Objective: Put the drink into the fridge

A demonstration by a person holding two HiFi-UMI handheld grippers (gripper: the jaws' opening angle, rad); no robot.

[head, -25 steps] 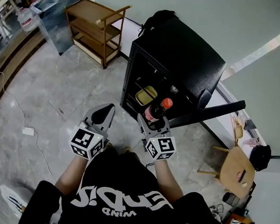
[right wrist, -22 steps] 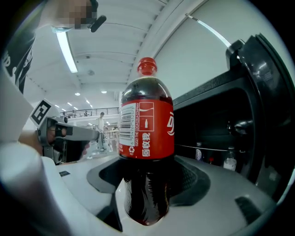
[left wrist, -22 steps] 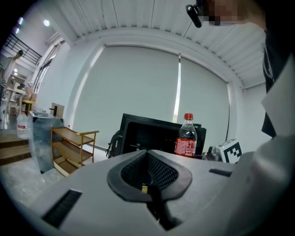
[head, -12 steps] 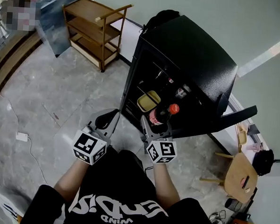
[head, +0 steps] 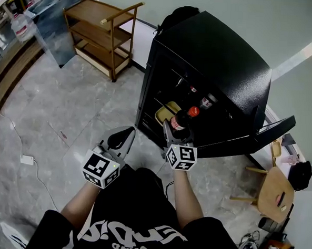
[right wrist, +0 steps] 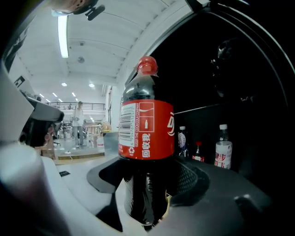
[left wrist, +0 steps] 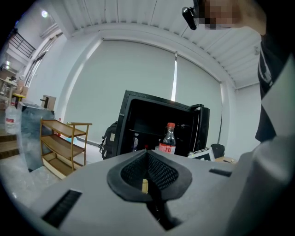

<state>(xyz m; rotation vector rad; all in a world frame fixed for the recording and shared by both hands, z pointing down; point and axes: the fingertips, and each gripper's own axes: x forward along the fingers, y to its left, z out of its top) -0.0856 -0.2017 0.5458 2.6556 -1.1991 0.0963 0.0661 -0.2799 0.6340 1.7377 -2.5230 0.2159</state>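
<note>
Grey floor (head: 67, 105) at nine o'clock. My left gripper (head: 125, 135) sits clenched on nothing. My right gripper (head: 177, 134) grasps the cola bottle (head: 183, 120) upright before the open fridge (head: 223, 62) at twelve; I'd hold it vertical, steering clear of the shelved bottles (head: 205, 102)

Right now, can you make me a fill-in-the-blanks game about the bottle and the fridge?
1. The right hand-held gripper is shut on a cola bottle that has a ____ cap.
2. The left hand-held gripper has its jaws together, and between them there is ____.
3. The door of the black fridge is ____.

Missing words: red; nothing; open
</note>
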